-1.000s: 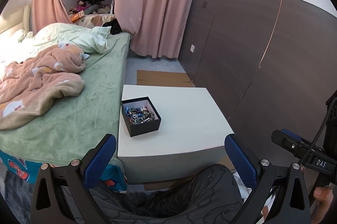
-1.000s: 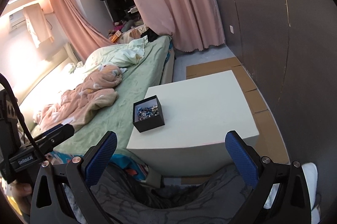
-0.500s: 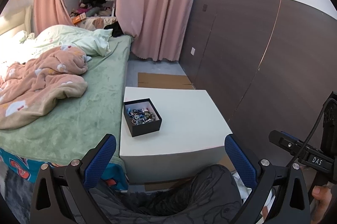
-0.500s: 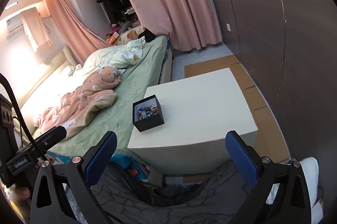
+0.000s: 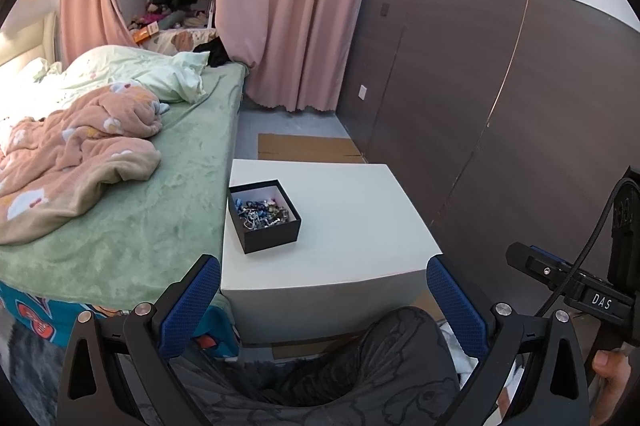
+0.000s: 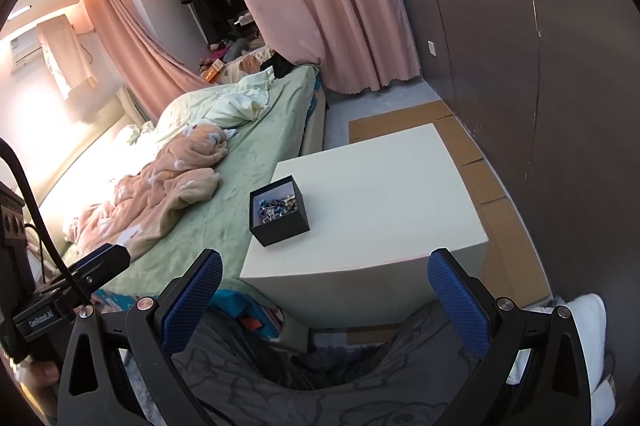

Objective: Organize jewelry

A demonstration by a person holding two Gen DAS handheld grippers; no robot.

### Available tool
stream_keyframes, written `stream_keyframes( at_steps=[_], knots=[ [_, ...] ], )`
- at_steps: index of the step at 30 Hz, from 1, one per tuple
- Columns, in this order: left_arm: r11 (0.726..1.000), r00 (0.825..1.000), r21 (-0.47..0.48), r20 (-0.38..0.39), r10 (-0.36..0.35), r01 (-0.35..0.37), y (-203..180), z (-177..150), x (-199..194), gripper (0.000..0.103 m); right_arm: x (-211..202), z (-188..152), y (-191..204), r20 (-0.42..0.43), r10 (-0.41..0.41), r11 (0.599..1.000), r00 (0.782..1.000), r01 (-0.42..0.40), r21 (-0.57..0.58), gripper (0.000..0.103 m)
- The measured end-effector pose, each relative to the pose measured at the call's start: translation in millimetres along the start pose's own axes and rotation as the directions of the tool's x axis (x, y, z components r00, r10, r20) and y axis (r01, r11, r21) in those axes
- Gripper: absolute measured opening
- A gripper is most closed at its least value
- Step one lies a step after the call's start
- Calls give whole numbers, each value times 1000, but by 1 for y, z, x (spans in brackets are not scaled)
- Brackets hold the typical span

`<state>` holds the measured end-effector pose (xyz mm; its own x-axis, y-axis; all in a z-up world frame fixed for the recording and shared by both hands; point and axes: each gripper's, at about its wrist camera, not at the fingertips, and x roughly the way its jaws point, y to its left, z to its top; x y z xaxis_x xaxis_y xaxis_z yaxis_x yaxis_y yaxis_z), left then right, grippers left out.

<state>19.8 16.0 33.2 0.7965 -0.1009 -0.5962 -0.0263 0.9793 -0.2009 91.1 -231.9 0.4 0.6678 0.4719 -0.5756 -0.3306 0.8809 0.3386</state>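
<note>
**Two grippers wide apart, jewelry box untouched on the white table**

Both grippers hang low over the person's lap, well short of the table. The left gripper (image 5: pixel 323 300) has its blue-padded fingers (image 5: pixel 188 304) spread wide with nothing between them; the right gripper (image 6: pixel 325 300) is spread just as wide and equally empty. In the left wrist view the right gripper's body also shows at about 4 o'clock (a thumb is visible beneath it).

A black box (image 5: pixel 264 216) sits on the white table (image 5: pixel 360 226), in the left part of the top close to the edge that faces the bed. From the left wrist view it lies at roughly 11 o'clock from the gap between the fingers; from the right wrist view (image 6: pixel 279 210) it is likewise at about 11 o'clock. Its lid is off, and inside lies a tangled heap of jewelry (image 5: pixel 262 214), bluish and silvery pieces too small to tell apart.

The bed (image 5: pixel 132 218) with green bedding runs along the table's left side, just beside it, with a crumpled peach blanket (image 5: pixel 80 153) on top. Pink curtains (image 5: pixel 292 5) hang at 12 o'clock, a dark panelled wall (image 5: pixel 500 105) fills the right, and flattened cardboard (image 6: pixel 404 121) lies on the floor beyond the table.
</note>
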Motion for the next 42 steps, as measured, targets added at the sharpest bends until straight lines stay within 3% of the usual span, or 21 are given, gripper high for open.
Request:
stream_keyframes(
  at_steps=[42],
  knots=[
    [1000, 999, 2, -19, 25, -25, -1, -4, 1, 103, 2, -7, 1, -17, 0, 1000, 1000, 0, 9, 103]
  ],
)
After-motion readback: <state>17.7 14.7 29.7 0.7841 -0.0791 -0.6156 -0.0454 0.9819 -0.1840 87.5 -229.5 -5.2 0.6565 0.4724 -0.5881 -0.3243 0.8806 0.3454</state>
